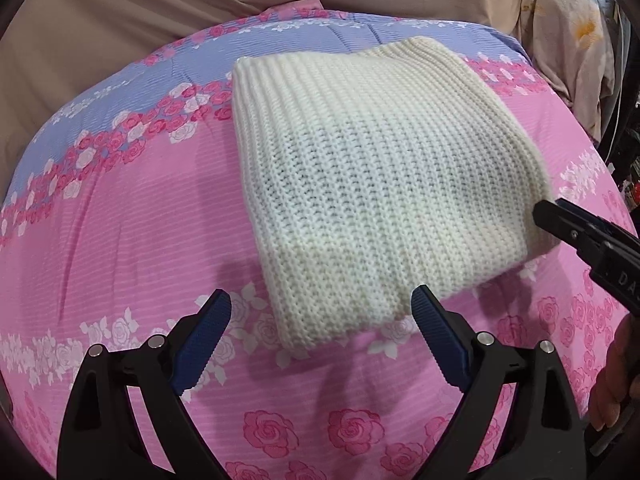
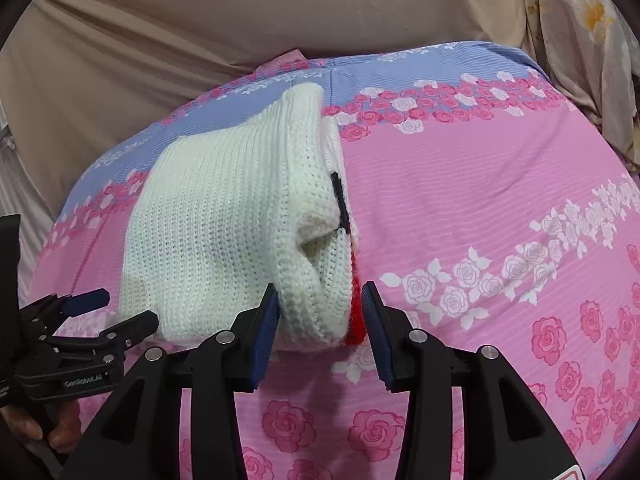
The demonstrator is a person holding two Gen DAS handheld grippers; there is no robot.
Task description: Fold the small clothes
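Cream knit sweater (image 1: 360, 184) lies folded just beyond both gaping tongs: left (image 1: 322, 334), right (image 2: 320, 328).

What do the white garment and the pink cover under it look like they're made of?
White garment: chunky knit, probably wool or acrylic yarn, matte; ribbed stitch rows show clearly, with red and black yarn at one edge in the right wrist view. Pink cover: thin woven printed fabric, likely cotton or polyester, with fine stripes, rose print and soft creases.

We count one folded white knit garment (image 1: 372, 184), one pink-and-blue floral quilt (image 1: 132, 240) under it, one beige sheet (image 2: 160, 32) behind, and two grippers: left gripper (image 1: 320, 332), right gripper (image 2: 320, 320).
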